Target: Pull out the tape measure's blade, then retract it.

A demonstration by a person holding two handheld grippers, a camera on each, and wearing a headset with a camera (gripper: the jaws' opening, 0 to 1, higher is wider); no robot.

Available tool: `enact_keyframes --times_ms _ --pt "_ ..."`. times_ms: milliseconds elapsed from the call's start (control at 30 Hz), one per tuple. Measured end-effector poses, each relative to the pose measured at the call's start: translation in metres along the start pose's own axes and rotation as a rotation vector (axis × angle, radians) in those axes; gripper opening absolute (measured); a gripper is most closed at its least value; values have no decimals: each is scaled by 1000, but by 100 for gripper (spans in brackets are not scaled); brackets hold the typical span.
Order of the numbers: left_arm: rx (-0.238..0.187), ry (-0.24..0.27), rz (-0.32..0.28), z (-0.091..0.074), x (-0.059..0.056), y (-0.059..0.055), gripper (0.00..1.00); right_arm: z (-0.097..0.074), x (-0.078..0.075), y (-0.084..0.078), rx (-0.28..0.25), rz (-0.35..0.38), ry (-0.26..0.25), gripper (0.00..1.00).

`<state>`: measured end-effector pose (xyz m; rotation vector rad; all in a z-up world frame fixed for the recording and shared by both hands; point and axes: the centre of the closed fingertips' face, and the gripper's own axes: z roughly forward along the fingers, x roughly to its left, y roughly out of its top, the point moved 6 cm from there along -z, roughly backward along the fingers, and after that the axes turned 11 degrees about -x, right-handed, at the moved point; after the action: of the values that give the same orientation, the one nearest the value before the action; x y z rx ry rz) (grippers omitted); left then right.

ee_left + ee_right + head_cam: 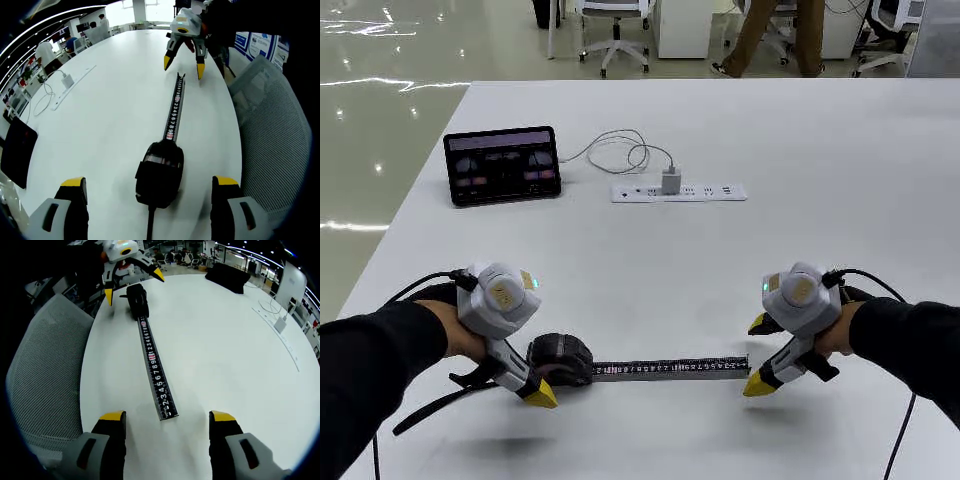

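A black tape measure case (560, 360) lies on the white table (740, 260) with its blade (670, 369) pulled out to the right, flat on the surface. My left gripper (545, 372) straddles the case (160, 172). Its jaws stand wide on either side without touching it, so the left gripper (150, 181) is open. The blade's free end (167, 412) lies between the spread fingers of my right gripper (167, 416), which is open and clear of it. In the head view the right gripper (758, 355) sits at the blade's tip. Each gripper faces the other along the blade (173, 110).
A dark tablet (502, 165) stands at the back left. A white power strip (678, 191) with a charger and coiled cable (620, 150) lies behind the work. A grey mesh chair (45, 370) is at the near table edge. Office chairs (615, 25) stand beyond the table.
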<state>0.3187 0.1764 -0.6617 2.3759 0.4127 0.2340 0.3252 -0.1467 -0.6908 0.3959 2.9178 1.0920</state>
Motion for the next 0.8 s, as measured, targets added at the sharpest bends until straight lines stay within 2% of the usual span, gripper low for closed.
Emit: enact_keyframes --times_ms 400,600,667,800 --pt "-29 23 -46 -2 2 -1 100 1 6 -2 -8 98 24 90" --pt "-50 52 -76 -3 4 0 100 0 7 -1 -21 111 1 96" --pt "-71 59 -99 -4 4 1 100 -1 6 1 -49 127 -17 100" --pt "-105 79 -145 -6 4 0 100 -4 7 3 -86 147 -51 100"
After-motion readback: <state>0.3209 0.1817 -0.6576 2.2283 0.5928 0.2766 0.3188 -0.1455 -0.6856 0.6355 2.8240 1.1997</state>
